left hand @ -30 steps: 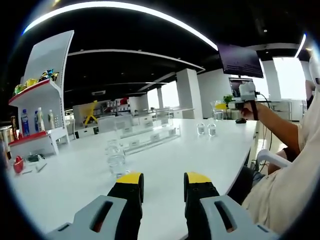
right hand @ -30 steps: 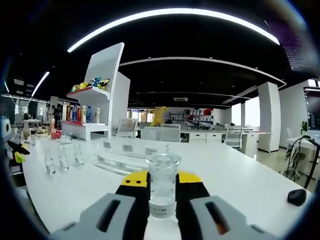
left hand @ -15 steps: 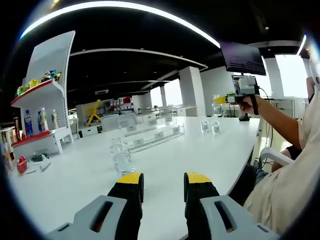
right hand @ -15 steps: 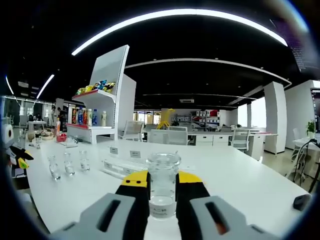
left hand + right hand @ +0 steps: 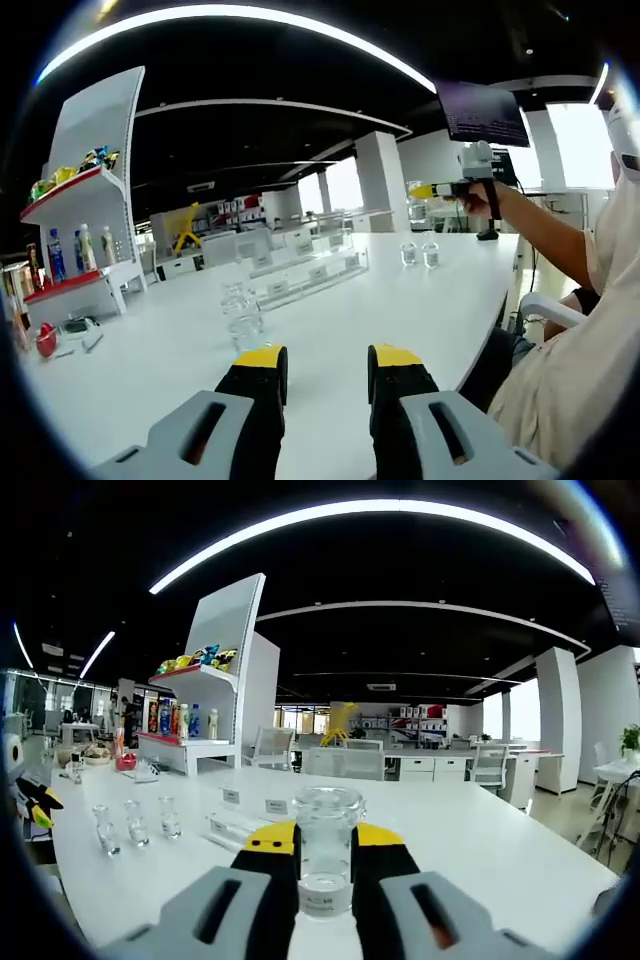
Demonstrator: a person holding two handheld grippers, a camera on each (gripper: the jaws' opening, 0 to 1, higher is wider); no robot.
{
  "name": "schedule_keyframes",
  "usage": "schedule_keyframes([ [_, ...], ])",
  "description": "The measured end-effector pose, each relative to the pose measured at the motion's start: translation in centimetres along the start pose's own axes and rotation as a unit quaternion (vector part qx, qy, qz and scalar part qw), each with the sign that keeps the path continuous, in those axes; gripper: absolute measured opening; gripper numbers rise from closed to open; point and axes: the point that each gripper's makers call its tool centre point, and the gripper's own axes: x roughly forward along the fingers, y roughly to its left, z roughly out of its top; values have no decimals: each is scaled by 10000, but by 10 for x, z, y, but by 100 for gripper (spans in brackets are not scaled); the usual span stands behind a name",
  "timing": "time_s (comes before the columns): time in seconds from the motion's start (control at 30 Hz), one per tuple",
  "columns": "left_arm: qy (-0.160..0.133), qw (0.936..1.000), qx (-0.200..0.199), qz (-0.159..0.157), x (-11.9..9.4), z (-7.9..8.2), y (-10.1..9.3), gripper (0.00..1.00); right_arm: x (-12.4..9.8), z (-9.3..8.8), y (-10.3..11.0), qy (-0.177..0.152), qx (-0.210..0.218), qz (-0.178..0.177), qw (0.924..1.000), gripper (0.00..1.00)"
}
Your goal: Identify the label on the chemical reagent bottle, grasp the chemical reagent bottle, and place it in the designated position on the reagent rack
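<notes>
In the right gripper view my right gripper (image 5: 326, 838) is shut on a clear glass reagent bottle (image 5: 326, 855) with a small white label low on its front, held upright above the white table (image 5: 480, 850). The clear acrylic reagent rack (image 5: 245, 818) with label tags lies ahead on the left. In the left gripper view my left gripper (image 5: 327, 360) stands open over the table with nothing between its yellow-tipped jaws. A cluster of clear bottles (image 5: 243, 318) stands just ahead of it, with the rack (image 5: 305, 272) behind. The right gripper (image 5: 440, 189) is raised at the far right.
Three small bottles (image 5: 135, 822) stand in a row left of the rack. Two more bottles (image 5: 418, 254) sit near the table's right side. A white shelf unit (image 5: 75, 210) with drinks stands at the back left. A seated person's arm and shirt (image 5: 580, 330) are at the right.
The right gripper, still clamped on the bottle, has risen and swung left across the left gripper view. The left gripper stays open and has barely shifted.
</notes>
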Motion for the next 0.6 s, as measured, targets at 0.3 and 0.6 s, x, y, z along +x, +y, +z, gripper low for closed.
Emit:
schedule_keyframes([
  [0.3,72,9999,1,-113,4,-1,1,32,25,12,1,-52,9,21,10000,19],
  [0.6,113,9997,19,-222,9,0,-1,32,53,23,1,-64,-123,-29,9999,19],
])
